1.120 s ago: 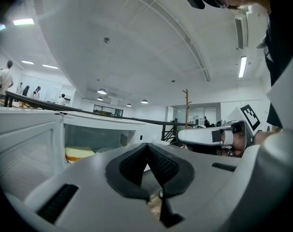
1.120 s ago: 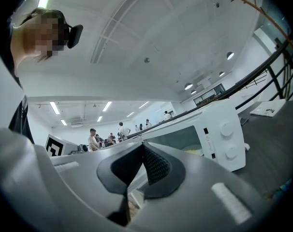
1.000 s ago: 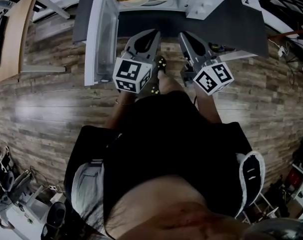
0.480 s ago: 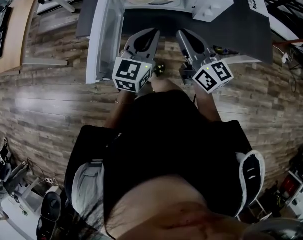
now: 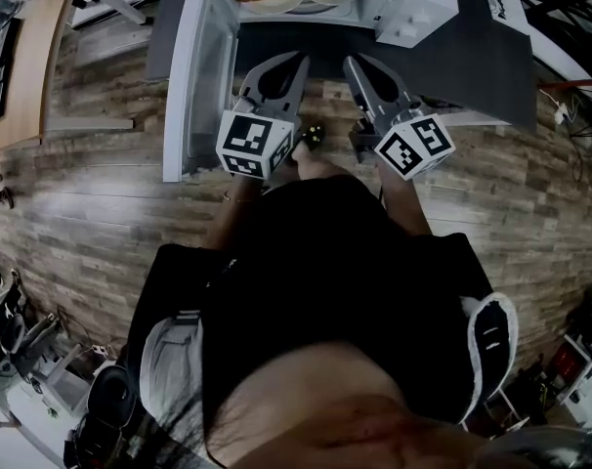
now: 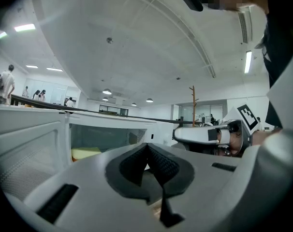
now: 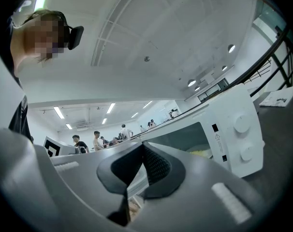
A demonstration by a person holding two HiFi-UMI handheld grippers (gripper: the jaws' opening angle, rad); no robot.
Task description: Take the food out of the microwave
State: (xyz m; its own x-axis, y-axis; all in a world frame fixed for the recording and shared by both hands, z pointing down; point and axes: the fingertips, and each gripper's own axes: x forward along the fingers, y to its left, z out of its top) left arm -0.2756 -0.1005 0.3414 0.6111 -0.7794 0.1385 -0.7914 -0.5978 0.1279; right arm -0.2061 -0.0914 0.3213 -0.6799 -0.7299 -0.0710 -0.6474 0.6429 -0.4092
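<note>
Microwave door (image 5: 200, 76) open wide; left gripper (image 5: 300, 61) seemingly clears its edge.

Wood-plank floor (image 5: 91, 203), white ceiling (image 6: 137, 47)

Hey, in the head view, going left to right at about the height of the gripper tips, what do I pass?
wooden tabletop → open microwave door → left gripper → right gripper

Lighting evenly from ceiling strip lights (image 6: 24, 27), glaring; bending hard at fisheye edges, vignetting black; blurring toward head view's lower rim.
</note>
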